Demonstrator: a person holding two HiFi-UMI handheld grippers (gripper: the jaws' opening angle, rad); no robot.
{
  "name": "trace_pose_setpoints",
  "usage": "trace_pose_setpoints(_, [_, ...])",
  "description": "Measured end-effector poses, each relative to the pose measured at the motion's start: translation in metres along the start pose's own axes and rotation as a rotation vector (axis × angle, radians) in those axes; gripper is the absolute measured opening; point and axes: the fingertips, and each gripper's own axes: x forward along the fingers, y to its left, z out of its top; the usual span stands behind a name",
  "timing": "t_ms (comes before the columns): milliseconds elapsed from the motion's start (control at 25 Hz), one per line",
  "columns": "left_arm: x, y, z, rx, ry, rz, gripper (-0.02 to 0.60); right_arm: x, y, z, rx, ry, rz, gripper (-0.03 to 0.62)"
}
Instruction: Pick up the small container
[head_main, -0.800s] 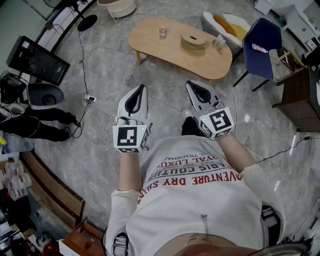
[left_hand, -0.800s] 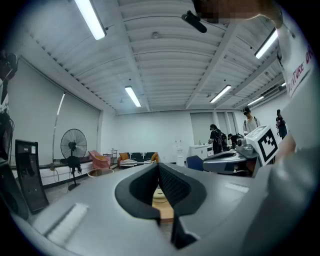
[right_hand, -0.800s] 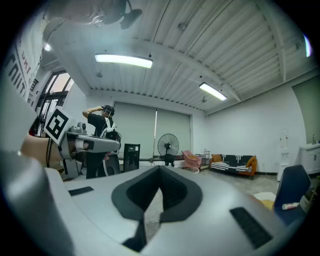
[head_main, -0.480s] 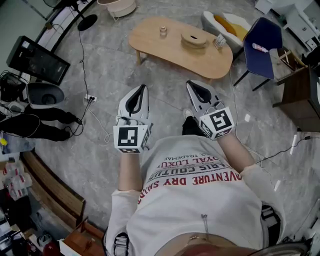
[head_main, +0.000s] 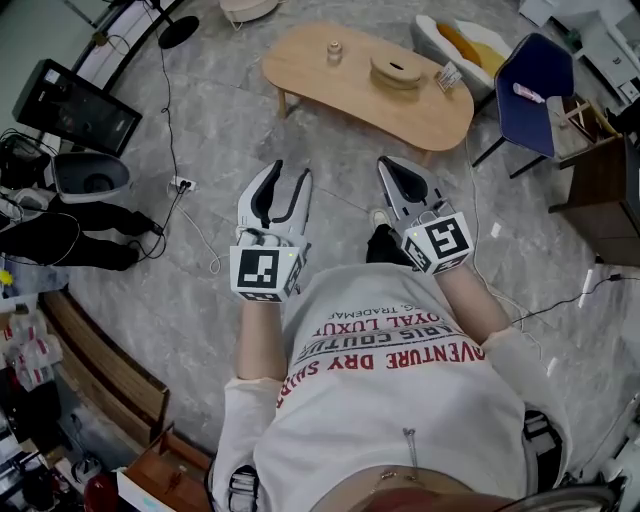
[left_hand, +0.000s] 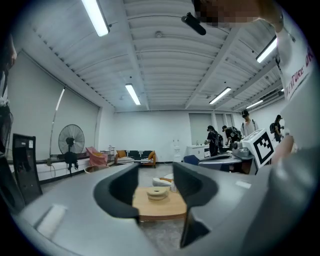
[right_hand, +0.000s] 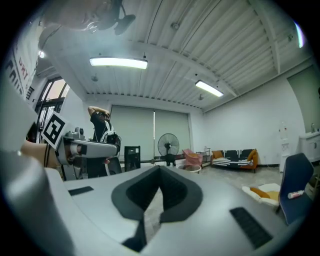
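**Left claw** (head_main: 290, 175): the jaws stand apart and nothing is between them. In the left gripper view, the gap of the left claw (left_hand: 155, 175) frames the distant table (left_hand: 159, 209) and a round wooden piece (left_hand: 157, 193) lying on it.

**Right claw** (head_main: 390, 170): the jaws are together and empty. The right gripper view shows the right claw (right_hand: 159, 172) closed tip to tip (a narrow wedge of light remains lower down between the pads).

**Position:** both claws are held in front of the person's chest, above the grey floor (head_main: 170, 320), pointing toward the table (head_main: 300, 75).

**Task item:** the small container (head_main: 334, 50), a clear jar, stands upright on the left part of the table, well apart from both claws.

**Other items:**
- The round wooden piece (head_main: 397, 72) lies near the middle of the table, to the right of the small container.
- A blue chair (head_main: 535, 85) stands beside the right end of the table.
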Motion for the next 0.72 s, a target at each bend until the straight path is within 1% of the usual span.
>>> trace_pose_setpoints(40, [0.001,0.000,-0.005,-0.003,0.010,-0.014,0.255,0.002,0.002,-0.002,0.003,0.004,0.002,-0.004])
trace_pose_setpoints(80, [0.003,-0.001,-0.009,0.000,0.022,-0.021,0.295,0.004,0.002,-0.004,0.005,0.008,0.004,-0.005])
trace_pose_setpoints(120, [0.005,0.000,-0.014,0.008,0.032,-0.019,0.302,0.007,0.002,-0.006,0.006,0.011,0.005,-0.005])
trace_pose_setpoints(160, [0.006,0.002,-0.017,0.018,0.039,-0.011,0.322,0.009,0.001,-0.008,0.008,0.012,0.005,-0.005])
trace_pose_setpoints(240, [0.010,0.008,-0.020,0.021,0.045,0.007,0.337,0.015,-0.003,-0.009,0.014,0.015,0.002,-0.005])
trace_pose_setpoints(400, [0.018,0.031,-0.027,-0.038,0.053,0.026,0.341,0.034,-0.009,-0.015,0.027,0.042,0.011,-0.005])
trace_pose_setpoints(480, [0.028,0.042,-0.030,-0.043,0.060,0.040,0.341,0.047,-0.016,-0.019,0.029,0.055,0.022,-0.005])
trace_pose_setpoints(600, [0.052,0.062,-0.041,-0.044,0.083,0.059,0.341,0.073,-0.037,-0.020,0.034,0.050,0.038,-0.005])
trace_pose_setpoints(720, [0.088,0.083,-0.053,-0.058,0.112,0.071,0.341,0.109,-0.065,-0.023,0.030,0.050,0.064,-0.005])
